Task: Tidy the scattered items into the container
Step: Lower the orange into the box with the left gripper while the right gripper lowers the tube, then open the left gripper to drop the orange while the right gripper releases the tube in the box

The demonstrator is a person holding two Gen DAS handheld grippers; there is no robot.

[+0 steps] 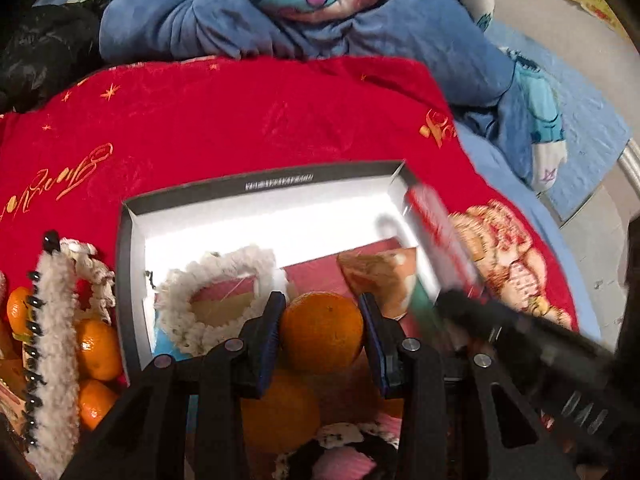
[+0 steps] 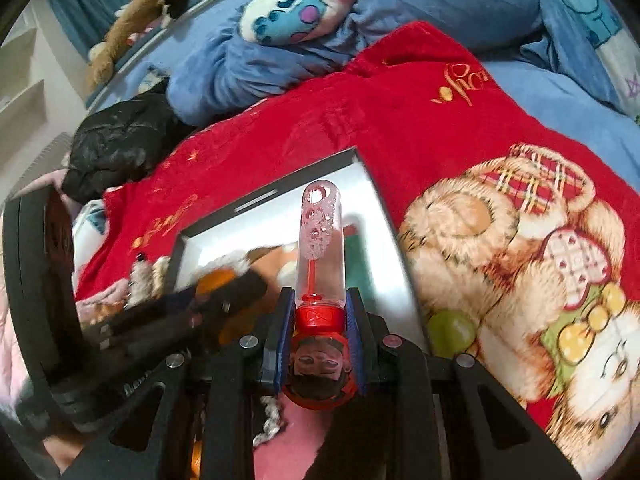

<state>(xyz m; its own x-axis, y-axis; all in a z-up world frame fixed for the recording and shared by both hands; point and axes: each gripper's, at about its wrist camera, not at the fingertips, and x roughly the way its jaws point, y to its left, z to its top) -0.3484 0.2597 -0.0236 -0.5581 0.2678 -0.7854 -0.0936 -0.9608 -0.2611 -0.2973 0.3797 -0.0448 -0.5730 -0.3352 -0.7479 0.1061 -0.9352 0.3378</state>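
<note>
Two views, one box. Your left tongs are clamped on an orange above the box's near end; only this view shows more oranges outside on the red blanket. Your right tongs grip a bubble tube by its red cap, over the box. Each opposite tool appears only as a dark blur.

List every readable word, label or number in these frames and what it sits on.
None reads clearly.
Box rim: white printed strip, too small and blurred.
Red blanket: gold cursive embroidery, upside down, illegible.
Bubble tube red cap: embossed logo, unreadable.
</note>
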